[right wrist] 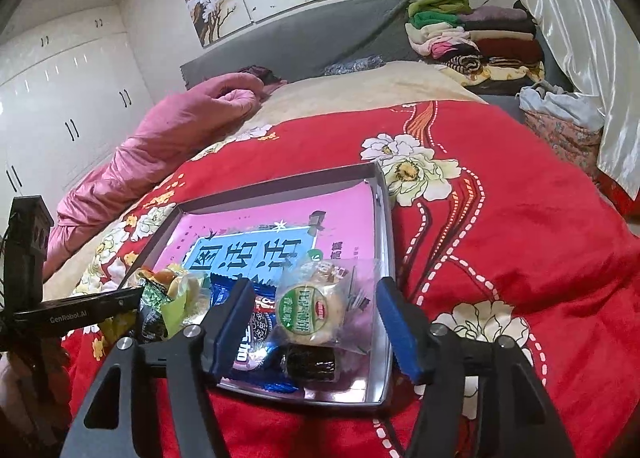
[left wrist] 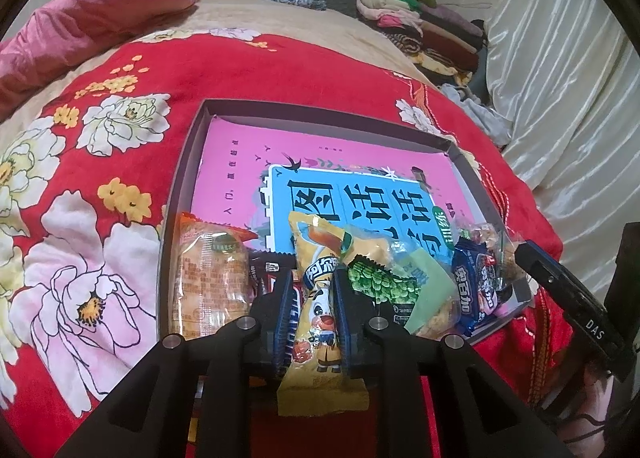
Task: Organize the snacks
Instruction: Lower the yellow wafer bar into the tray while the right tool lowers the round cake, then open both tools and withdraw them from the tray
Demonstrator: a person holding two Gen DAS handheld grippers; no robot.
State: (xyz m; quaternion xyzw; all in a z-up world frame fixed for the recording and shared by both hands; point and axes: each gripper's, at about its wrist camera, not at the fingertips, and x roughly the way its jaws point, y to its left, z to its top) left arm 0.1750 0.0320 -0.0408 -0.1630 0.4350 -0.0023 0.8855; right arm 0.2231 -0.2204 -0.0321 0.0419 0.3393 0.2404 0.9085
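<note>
A shallow dark box (left wrist: 188, 162) with a pink book (left wrist: 240, 162) in its bottom lies on the red floral bedspread. Snack packets crowd its near end. My left gripper (left wrist: 313, 290) is shut on a yellow cartoon snack packet (left wrist: 320, 298), held over the near rim. Beside it lie an orange biscuit pack (left wrist: 208, 278), a green pea pack (left wrist: 380, 278) and a blue cookie pack (left wrist: 476, 286). My right gripper (right wrist: 316, 298) is open above the box's near right corner (right wrist: 384, 338), jaws either side of a round pastry in clear wrap (right wrist: 312, 310).
A pink quilt (left wrist: 92, 18) lies at the bed's far left. Folded clothes (right wrist: 472, 34) are stacked at the headboard. A white curtain (left wrist: 568, 98) hangs at the right. White wardrobes (right wrist: 60, 98) stand at the left. The other gripper's body (left wrist: 568, 290) shows at the right.
</note>
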